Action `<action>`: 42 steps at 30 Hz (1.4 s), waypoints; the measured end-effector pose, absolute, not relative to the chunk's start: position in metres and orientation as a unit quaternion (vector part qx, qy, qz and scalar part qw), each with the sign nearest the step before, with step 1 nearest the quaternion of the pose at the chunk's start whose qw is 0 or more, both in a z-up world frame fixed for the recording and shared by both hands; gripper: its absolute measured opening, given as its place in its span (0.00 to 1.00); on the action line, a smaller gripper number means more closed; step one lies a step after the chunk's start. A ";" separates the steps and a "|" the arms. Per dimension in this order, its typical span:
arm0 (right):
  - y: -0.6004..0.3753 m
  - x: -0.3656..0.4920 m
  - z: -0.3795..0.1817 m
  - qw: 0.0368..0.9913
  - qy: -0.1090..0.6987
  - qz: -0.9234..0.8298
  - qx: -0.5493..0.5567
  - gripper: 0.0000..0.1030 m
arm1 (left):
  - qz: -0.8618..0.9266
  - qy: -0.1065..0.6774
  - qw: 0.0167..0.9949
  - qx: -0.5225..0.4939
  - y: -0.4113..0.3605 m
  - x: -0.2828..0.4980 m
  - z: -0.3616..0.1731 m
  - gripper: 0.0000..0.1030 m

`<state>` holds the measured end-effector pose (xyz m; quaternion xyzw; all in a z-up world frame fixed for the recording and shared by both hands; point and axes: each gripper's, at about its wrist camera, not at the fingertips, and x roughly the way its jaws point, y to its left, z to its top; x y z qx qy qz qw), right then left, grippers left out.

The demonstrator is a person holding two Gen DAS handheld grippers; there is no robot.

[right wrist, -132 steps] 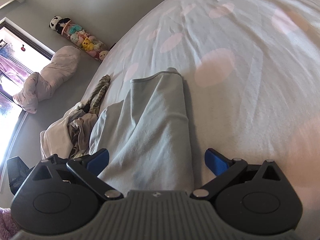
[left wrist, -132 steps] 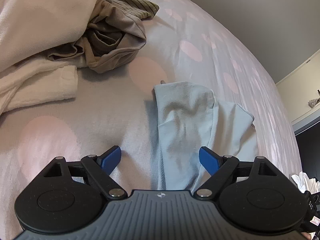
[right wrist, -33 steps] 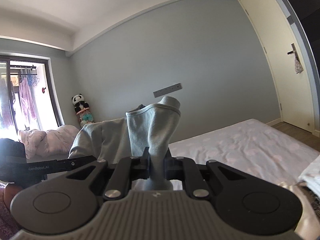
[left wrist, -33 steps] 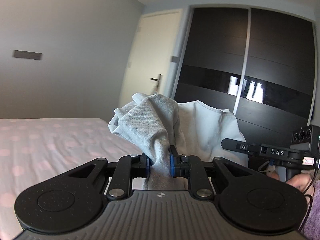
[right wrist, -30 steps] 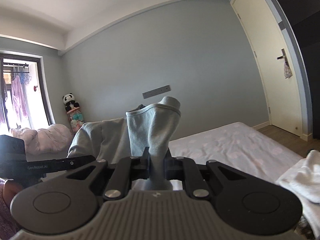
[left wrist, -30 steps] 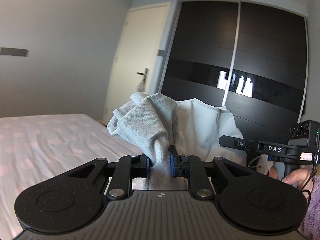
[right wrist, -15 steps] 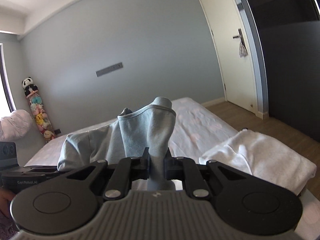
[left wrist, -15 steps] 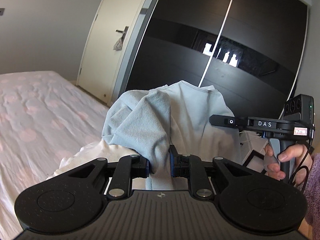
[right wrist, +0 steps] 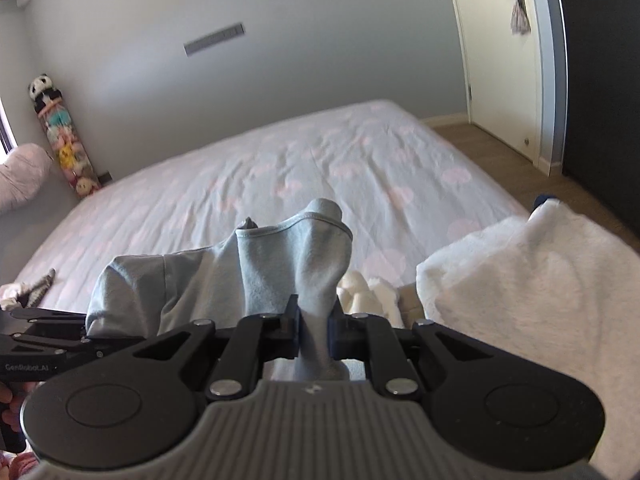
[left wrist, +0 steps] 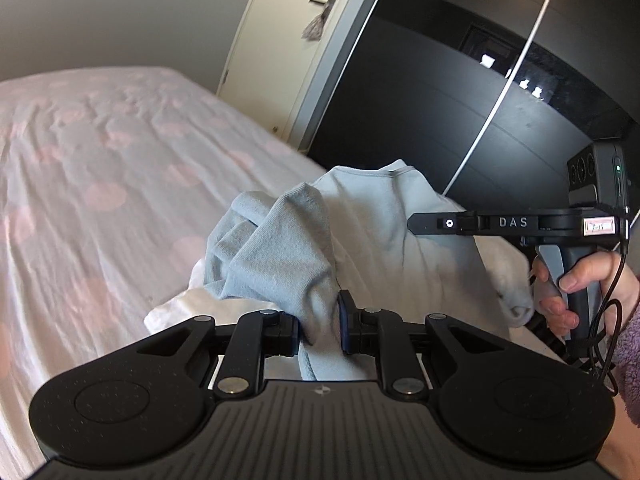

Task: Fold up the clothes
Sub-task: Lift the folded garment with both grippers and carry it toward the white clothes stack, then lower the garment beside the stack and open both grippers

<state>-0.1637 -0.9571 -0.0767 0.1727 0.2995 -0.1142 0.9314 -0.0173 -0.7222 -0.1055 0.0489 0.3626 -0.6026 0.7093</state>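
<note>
Pale blue knit cloth, a soft cotton garment [left wrist: 360, 240], hangs between our two grippers above the near edge of the bed. We have the left gripper [left wrist: 319, 330] pinched tight on a bunched fold of it, the blue pads pressed into the fabric from both sides. The right gripper [right wrist: 313, 330] is likewise clamped on another part of the same garment [right wrist: 280, 264], with a ribbed hem edge curling up just above its closed jaws.

From the left wrist view we see the right gripper's black body [left wrist: 520, 224] out to the side, lettered DAS, with the person's right hand [left wrist: 576, 292] wrapped round its grey handle and a fuzzy mauve sleeve [left wrist: 628, 360] at the wrist.

Below the hanging garment lies a fluffy white folded towel or blanket [right wrist: 540, 292], close on the right in the right wrist view and partly hidden under the blue cloth in the left one. The wide bed with its grey sheet dotted in pale pink [right wrist: 280, 160] stretches beyond. Further off stand a cream door [right wrist: 500, 52], a glossy black sliding wardrobe [left wrist: 460, 100], and a tall tube of plush toys topped by a panda [right wrist: 60, 140] against the grey wall. A small striped cloth [right wrist: 38, 286] lies at the far left of the bed.
</note>
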 end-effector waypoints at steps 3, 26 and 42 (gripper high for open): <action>-0.964 -0.145 -0.095 0.922 0.321 -0.114 0.184 0.14 | -0.588 0.387 0.709 0.049 -0.724 -0.005 -0.124 0.15; -0.979 -0.169 -0.095 0.906 0.303 -0.203 0.216 0.38 | -0.557 0.377 0.737 0.065 -0.686 -0.008 -0.114 0.22; -0.930 -0.349 -0.140 0.871 0.246 -0.245 0.348 0.52 | -0.595 0.348 0.720 0.080 -0.672 -0.049 -0.090 0.22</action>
